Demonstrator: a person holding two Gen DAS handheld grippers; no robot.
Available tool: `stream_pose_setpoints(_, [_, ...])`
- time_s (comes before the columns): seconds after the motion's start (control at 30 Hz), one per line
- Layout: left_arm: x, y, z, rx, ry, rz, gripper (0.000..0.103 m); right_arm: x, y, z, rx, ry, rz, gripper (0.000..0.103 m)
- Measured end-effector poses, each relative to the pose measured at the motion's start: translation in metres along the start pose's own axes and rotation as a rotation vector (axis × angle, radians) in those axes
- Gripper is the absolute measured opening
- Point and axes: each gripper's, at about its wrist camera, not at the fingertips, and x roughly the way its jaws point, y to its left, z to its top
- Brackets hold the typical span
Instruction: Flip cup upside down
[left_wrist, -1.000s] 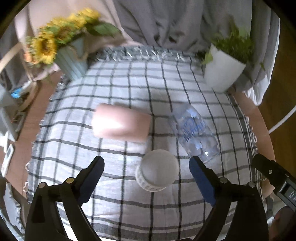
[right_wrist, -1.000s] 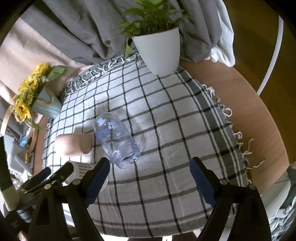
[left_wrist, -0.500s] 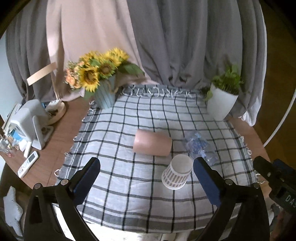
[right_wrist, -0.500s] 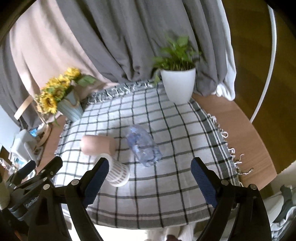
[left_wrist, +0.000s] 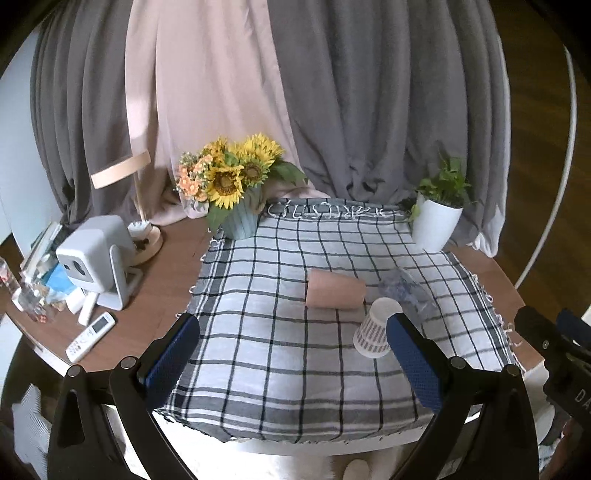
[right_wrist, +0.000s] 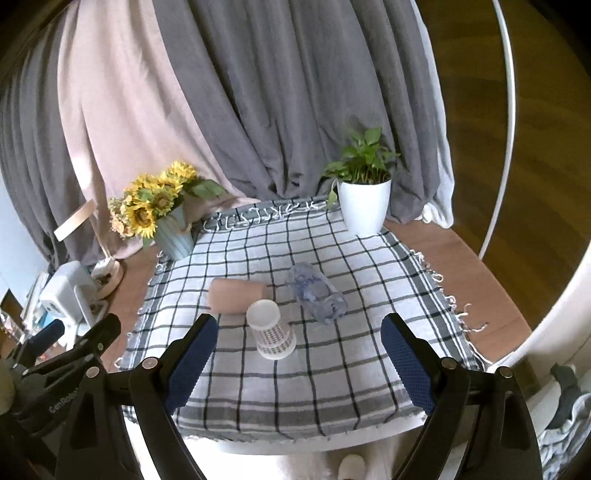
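Observation:
A white paper cup with a checked band (left_wrist: 373, 329) (right_wrist: 270, 328) stands upside down on the checked cloth (left_wrist: 258, 332) (right_wrist: 332, 362). Behind it a pink cup (left_wrist: 335, 293) (right_wrist: 236, 296) lies on its side, and a clear glass with blue print (left_wrist: 406, 291) (right_wrist: 318, 293) lies on its side to the right. My left gripper (left_wrist: 291, 363) is open and empty, well back from the cups near the table's front edge. My right gripper (right_wrist: 299, 363) is open and empty, also back and above the front edge.
A sunflower vase (left_wrist: 236, 192) (right_wrist: 166, 218) stands at the back left of the cloth and a white plant pot (left_wrist: 437, 218) (right_wrist: 364, 206) at the back right. A white device (left_wrist: 98, 254) and a remote (left_wrist: 90, 336) lie on the wood table to the left. Curtains hang behind.
Both grippers have pulled back and up from the cups, so the whole table now shows. The cups have not moved.

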Motion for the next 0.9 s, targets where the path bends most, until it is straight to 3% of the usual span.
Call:
stream_pose_setpoints(0.47, [-0.055, 0.002, -0.028, 0.0, -0.087, 0.052, 0.103, -0.066, 0.004, -0.032, -0.033, -0.128, 0.016, 0.09])
stream_pose_setpoints(0.9, [-0.083, -0.003, -0.039, -0.017, -0.134, 0.055, 0.103, -0.094, -0.002, -0.04, -0.085, -0.188, 0.045, 0.09])
